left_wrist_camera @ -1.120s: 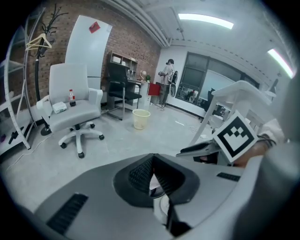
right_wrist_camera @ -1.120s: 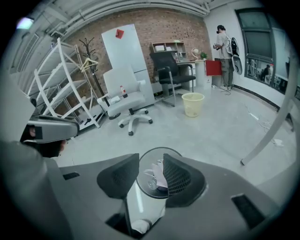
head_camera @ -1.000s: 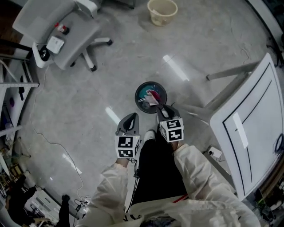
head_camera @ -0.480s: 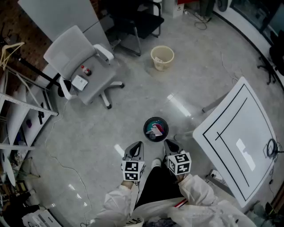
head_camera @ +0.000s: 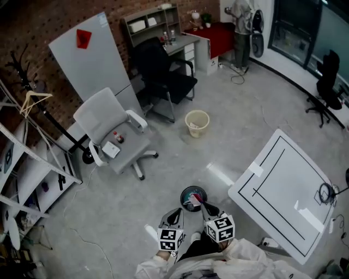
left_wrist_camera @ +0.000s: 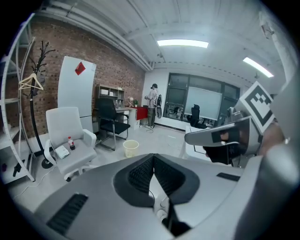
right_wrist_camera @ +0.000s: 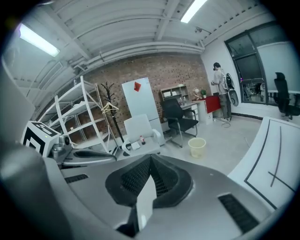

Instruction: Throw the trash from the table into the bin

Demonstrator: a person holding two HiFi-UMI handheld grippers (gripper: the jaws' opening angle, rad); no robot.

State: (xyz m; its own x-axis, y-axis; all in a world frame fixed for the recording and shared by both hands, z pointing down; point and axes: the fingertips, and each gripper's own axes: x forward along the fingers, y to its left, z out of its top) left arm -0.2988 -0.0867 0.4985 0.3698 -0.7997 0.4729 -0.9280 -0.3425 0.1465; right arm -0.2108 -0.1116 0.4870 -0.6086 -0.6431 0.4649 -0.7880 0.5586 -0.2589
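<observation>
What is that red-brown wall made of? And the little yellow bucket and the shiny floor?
The wall looks like bare brick: rows of small reddish blocks with pale joints, matte. The bucket is probably plastic: smooth, cream, with a thin even rim. The floor seems to be polished concrete or stone: grey, mottled, mirroring the ceiling lights.

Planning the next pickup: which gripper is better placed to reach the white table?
Right, probably. The right gripper, jaws just closing on nothing, is on the table's side; the left gripper would have to cross over.
</observation>
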